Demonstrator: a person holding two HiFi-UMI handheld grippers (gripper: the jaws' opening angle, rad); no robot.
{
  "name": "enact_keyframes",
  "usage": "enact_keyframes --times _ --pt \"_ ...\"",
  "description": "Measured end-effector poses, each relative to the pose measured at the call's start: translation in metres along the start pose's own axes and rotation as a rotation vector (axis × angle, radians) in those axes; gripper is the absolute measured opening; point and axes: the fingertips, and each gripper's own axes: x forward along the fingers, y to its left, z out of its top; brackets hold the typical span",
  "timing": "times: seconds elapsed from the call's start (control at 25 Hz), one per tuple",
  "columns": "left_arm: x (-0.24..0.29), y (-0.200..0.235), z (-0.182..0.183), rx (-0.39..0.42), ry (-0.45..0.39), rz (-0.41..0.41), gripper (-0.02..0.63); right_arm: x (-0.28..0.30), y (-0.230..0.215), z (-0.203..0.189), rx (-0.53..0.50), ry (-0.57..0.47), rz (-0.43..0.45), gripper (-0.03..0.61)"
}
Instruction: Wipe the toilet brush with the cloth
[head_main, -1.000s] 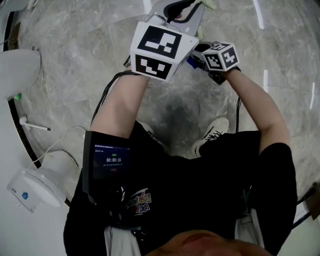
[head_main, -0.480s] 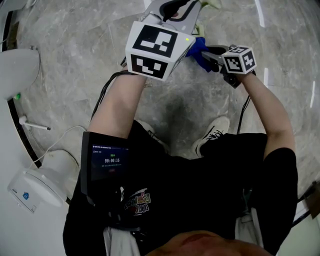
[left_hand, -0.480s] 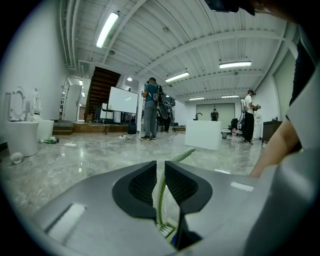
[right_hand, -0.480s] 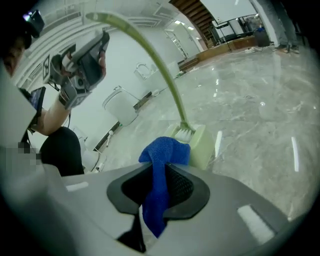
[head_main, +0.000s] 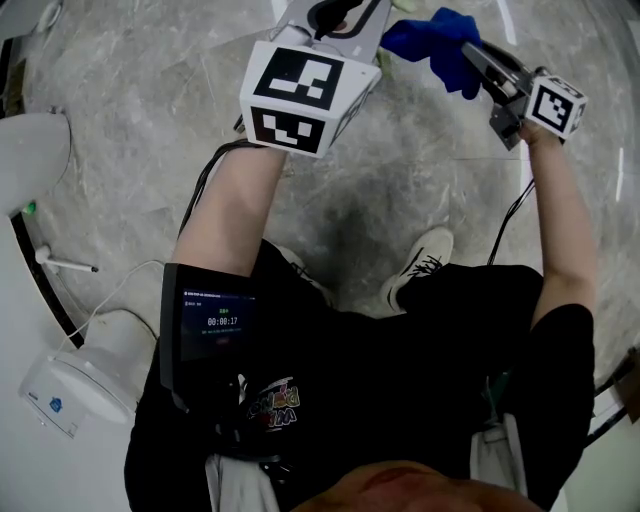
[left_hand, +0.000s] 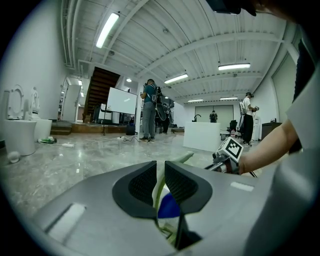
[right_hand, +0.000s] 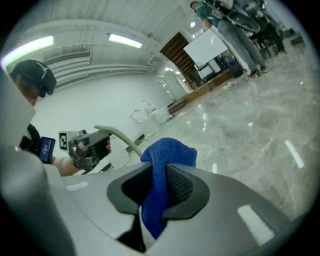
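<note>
My left gripper (head_main: 343, 14) is shut on the pale green handle of the toilet brush (left_hand: 161, 186), which runs up between its jaws. From the right gripper view that handle (right_hand: 118, 136) curves up out of the left gripper (right_hand: 89, 148). The brush head is hidden. My right gripper (head_main: 472, 52) is raised at the top right, shut on a blue cloth (head_main: 436, 42) that bunches above its jaws and hangs below them (right_hand: 161, 180). Cloth and brush handle are apart. The right gripper's marker cube (left_hand: 231, 148) shows to the right of my left jaws.
A white toilet (head_main: 32, 150) stands at the left on the marble floor, with a white unit (head_main: 68, 384) and cable near the lower left. The person's shoe (head_main: 426, 258) is below the grippers. People (left_hand: 148, 110) and a white counter (left_hand: 202, 136) stand far off.
My right gripper has swung up and to the right with the blue cloth, away from the left gripper. The left gripper has held still with the brush handle.
</note>
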Motion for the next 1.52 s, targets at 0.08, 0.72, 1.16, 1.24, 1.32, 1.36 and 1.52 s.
enact_keyframes --times 0.08,0.72,1.16,1.24,1.32,1.36,1.52 --pt "-0.002 0.001 0.002 -0.001 -0.006 0.008 0.052 -0.003 -0.02 0.006 -0.039 -0.049 -0.141 0.072" --pt "-0.032 0.011 0.006 0.04 -0.011 0.077 0.052 0.027 -0.058 -0.204 -0.649 0.658 -0.353 0.072" --pt "-0.033 0.016 0.002 0.051 0.01 0.089 0.052 0.033 -0.043 -0.261 -0.726 0.851 -0.224 0.098" --pt "-0.033 0.013 0.002 0.058 0.008 0.085 0.052 0.031 -0.036 -0.265 -0.703 0.862 -0.191 0.15" --pt "-0.034 0.009 0.002 0.061 0.004 0.082 0.052 0.024 -0.028 -0.267 -0.692 0.869 -0.149 0.175" --pt "-0.035 0.008 0.002 0.061 0.001 0.082 0.052 0.02 -0.023 -0.266 -0.691 0.865 -0.127 0.172" --pt "-0.036 0.015 0.011 0.036 -0.024 0.094 0.052 0.017 -0.014 -0.231 -0.682 0.75 -0.115 0.155"
